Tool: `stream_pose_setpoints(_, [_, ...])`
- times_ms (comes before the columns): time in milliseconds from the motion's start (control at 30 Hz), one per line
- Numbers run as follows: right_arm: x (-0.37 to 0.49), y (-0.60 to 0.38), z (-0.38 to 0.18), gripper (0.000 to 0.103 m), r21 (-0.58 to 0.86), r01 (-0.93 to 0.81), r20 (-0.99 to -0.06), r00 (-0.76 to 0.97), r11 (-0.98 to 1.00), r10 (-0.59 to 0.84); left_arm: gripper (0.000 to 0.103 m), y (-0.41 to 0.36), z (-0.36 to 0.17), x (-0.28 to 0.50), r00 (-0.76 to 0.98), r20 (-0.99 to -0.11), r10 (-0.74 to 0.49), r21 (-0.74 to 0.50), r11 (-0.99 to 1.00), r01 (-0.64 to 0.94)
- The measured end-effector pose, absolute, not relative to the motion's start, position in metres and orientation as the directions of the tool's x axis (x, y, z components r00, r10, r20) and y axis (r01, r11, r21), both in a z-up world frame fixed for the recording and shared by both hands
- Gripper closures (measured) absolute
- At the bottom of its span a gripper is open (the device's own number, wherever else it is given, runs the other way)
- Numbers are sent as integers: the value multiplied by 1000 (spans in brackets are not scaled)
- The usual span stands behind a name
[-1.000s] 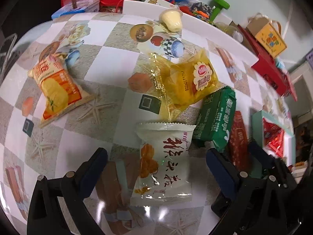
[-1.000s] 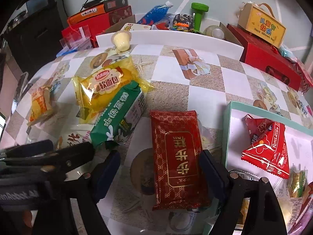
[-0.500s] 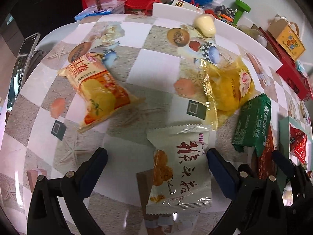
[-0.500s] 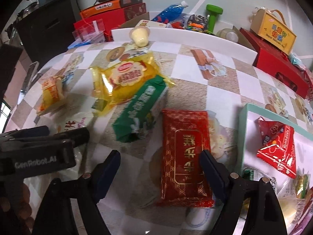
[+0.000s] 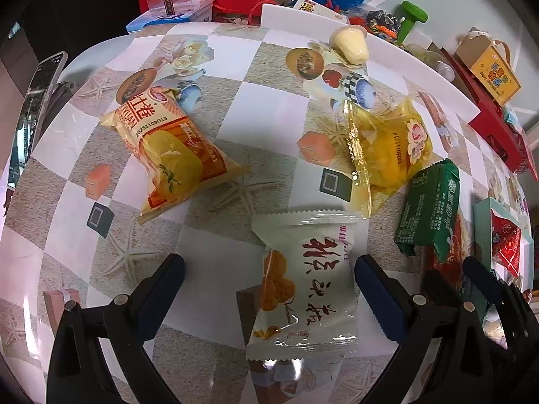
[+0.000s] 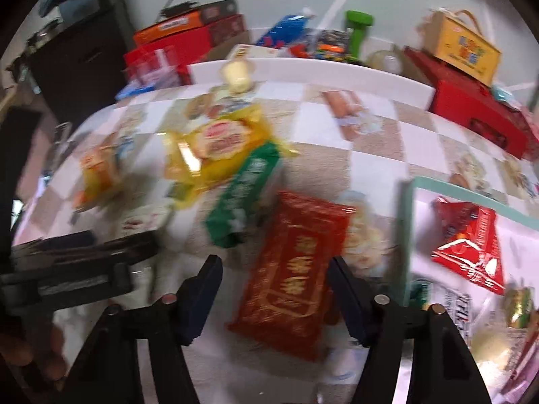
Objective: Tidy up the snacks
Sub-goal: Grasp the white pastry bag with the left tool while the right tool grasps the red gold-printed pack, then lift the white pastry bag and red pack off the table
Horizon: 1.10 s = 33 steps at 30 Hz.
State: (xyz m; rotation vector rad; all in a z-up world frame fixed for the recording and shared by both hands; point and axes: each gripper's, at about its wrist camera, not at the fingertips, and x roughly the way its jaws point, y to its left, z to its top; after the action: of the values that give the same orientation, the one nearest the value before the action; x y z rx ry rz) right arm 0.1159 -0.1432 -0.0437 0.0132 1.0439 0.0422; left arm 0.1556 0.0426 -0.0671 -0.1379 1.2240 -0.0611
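A white snack packet (image 5: 306, 286) with red writing lies flat on the checked tablecloth between the fingers of my left gripper (image 5: 267, 286), nearer the right finger. That gripper is open and neither pad presses the packet. In the blurred right wrist view, a red packet with gold print (image 6: 296, 276) lies between the fingers of my right gripper (image 6: 273, 291). Its jaws are closing; the left pad still stands apart from the packet. A teal-rimmed tray (image 6: 407, 235) to the right holds a red triangular packet (image 6: 471, 245).
An orange packet (image 5: 168, 151), a yellow packet (image 5: 387, 144) and a green packet (image 5: 431, 208) lie on the table. A pudding cup (image 5: 350, 45) stands by the white back rail. Boxes and clutter line the far edge. The left gripper's body (image 6: 67, 269) is close on the right gripper's left.
The left gripper has shifted left across the table, so the white packet now sits nearer its right finger. The right gripper's jaws have narrowed around the red packet, and its view is now blurred.
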Motion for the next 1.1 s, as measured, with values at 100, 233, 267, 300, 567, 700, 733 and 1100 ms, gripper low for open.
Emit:
stream_pose_setpoints(100, [121, -151, -51, 35, 29, 9, -876, 481, 1000, 21, 2, 36, -66, 156, 336, -933, -128, -142, 990, -16])
stream_pose_setpoints(233, [123, -146, -56, 36, -16, 6, -883, 469, 1000, -17, 2, 28, -65, 155, 330, -934, -138, -143, 990, 8])
stream_pose_setpoints(267, [123, -144, -57, 36, -28, 5, -883, 468, 1000, -28, 2, 25, -65, 154, 328, -934, -140, -143, 990, 14])
stream_pose_setpoints(300, [123, -144, -57, 36, -33, 8, -882, 469, 999, -33, 2, 23, -65, 153, 326, -934, -143, -144, 989, 22])
stream_pose_setpoints(567, [120, -144, -56, 42, -23, 16, -890, 454, 1000, -28, 9, 11, -63, 150, 323, -936, -142, -137, 990, 38])
stream_pose_setpoints(700, [114, -136, -56, 42, -34, -6, -896, 443, 999, -28, 22, -2, -64, 152, 326, -936, -130, -114, 991, 69])
stream_pose_setpoints(733, [113, -135, -56, 42, -35, -10, -897, 441, 999, -27, 25, -3, -62, 151, 327, -936, -131, -113, 991, 72])
stream_pose_setpoints(1100, [108, -131, -55, 49, -39, -28, -902, 432, 999, -23, 49, -1, -54, 152, 344, -928, -145, -143, 989, 30])
